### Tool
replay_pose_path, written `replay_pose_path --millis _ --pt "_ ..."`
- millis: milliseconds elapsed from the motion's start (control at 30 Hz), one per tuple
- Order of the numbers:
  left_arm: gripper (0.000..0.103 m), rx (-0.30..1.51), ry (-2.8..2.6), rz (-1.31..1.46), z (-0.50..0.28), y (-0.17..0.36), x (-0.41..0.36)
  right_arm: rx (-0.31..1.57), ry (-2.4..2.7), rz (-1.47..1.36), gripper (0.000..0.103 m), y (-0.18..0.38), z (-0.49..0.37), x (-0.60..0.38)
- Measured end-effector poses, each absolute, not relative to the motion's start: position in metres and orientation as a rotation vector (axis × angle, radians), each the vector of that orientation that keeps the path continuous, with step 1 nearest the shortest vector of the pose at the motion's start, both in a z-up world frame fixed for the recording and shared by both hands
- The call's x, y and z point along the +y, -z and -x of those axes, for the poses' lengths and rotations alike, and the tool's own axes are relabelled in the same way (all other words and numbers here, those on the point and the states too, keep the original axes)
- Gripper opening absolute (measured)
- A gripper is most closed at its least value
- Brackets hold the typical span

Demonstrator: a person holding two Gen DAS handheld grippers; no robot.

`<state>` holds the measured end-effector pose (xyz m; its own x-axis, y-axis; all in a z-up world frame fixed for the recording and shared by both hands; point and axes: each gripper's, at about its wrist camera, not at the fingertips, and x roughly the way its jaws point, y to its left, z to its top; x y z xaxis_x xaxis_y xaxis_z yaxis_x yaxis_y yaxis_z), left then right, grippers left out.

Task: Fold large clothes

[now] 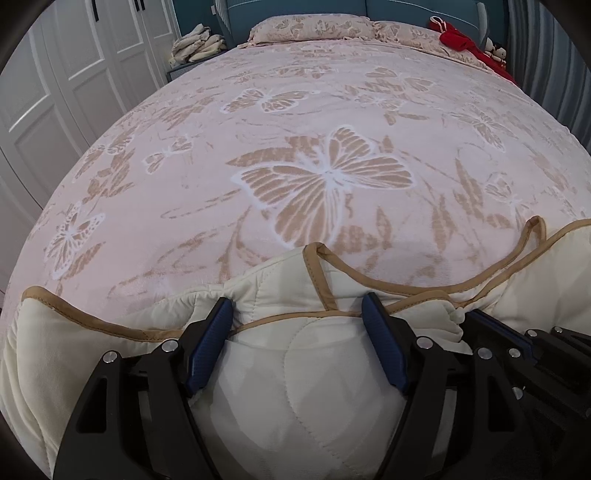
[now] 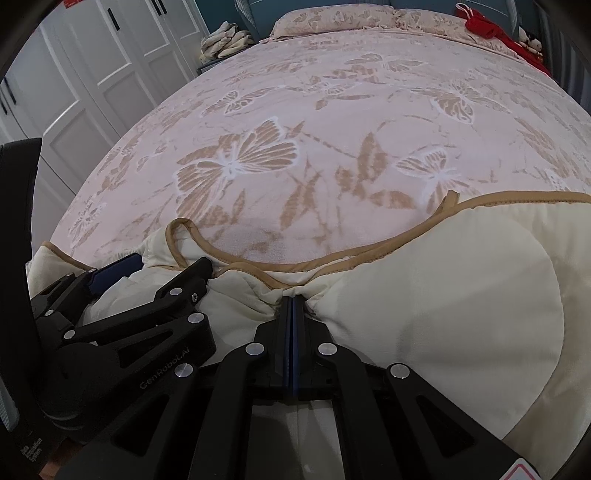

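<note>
A cream quilted garment (image 1: 314, 369) with tan trim lies bunched at the near edge of the bed; in the right wrist view the same garment (image 2: 443, 295) spreads to the right. My left gripper (image 1: 297, 306) is open, its blue pads (image 1: 210, 343) standing wide on either side of a fold of the garment. My right gripper (image 2: 291, 299) is shut on a pinch of the garment's trimmed edge. The two grippers sit close side by side: the right gripper (image 1: 476, 317) shows at the right of the left wrist view, and the left gripper (image 2: 166, 266) at the left of the right wrist view.
The bed's pink butterfly blanket (image 1: 295, 129) stretches ahead to the pillows (image 1: 314, 27). A red garment (image 1: 458, 40) lies at the far right corner. A pile of cream clothes (image 1: 199, 46) sits on a stand beside the bed. White wardrobe doors (image 1: 74, 74) line the left.
</note>
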<state>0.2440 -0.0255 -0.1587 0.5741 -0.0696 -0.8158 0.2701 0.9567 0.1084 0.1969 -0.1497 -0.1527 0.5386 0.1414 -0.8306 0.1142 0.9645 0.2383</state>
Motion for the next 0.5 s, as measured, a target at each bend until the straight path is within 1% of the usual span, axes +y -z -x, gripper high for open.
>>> replay_pose_path --millis 300,367,400,433,467,500 --pt "0.072 0.944 0.194 -0.239 -0.245 0.154 -0.026 0.992 -0.018 -0.3 0.0 0.151 -0.196 -0.151" --pt "0.072 0.981 0.224 -0.203 -0.246 0.141 -0.018 0.996 -0.029 -0.332 0.0 0.144 -0.195 -0.156" --pt "0.072 0.991 0.23 -0.148 -0.242 0.126 -0.005 0.992 -0.025 -0.363 0.0 0.134 -0.191 -0.161" --pt "0.074 0.975 0.225 -0.079 -0.234 0.107 0.015 0.977 -0.008 -0.394 0.005 0.121 -0.184 -0.166" --pt "0.077 0.966 0.223 -0.03 -0.226 0.094 0.032 0.925 0.007 -0.427 0.014 0.1 -0.168 -0.172" --pt "0.085 0.96 0.229 0.034 -0.215 0.077 0.057 0.896 0.005 -0.43 0.014 0.088 -0.156 -0.174"
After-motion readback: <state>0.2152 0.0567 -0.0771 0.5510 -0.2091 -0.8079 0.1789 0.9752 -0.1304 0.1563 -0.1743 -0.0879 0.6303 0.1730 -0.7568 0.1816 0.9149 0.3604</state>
